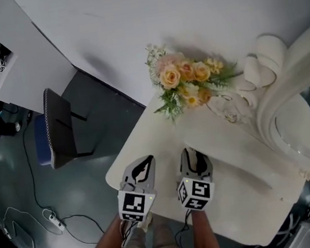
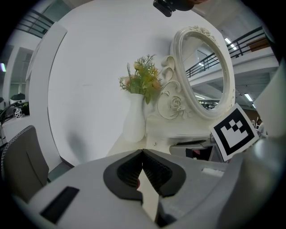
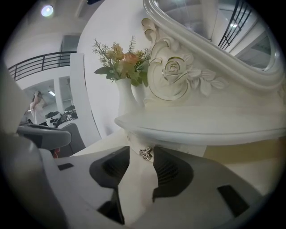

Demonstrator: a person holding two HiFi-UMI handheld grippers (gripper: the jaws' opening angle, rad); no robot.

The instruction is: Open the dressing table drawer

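Note:
The white dressing table [image 1: 162, 136] carries an oval mirror [image 1: 283, 126] in a carved frame and a raised shelf [image 3: 201, 123]. Under that shelf is the drawer's small silver knob [image 3: 145, 153]. My right gripper [image 3: 141, 153] is open, its fingertips on either side of the knob and not pressing on it. The drawer front is mostly hidden behind the jaws. My left gripper [image 2: 142, 153] is shut on nothing, held over the table's near edge beside the right gripper [image 1: 193, 154]. In the head view the left gripper [image 1: 144, 164] lies just left of the right one.
A white vase [image 2: 134, 120] with a bouquet of flowers [image 1: 186, 82] stands at the table's back, left of the mirror. A grey chair [image 1: 56, 128] stands on the floor to the left. Cables and a power strip [image 1: 53, 219] lie on the floor.

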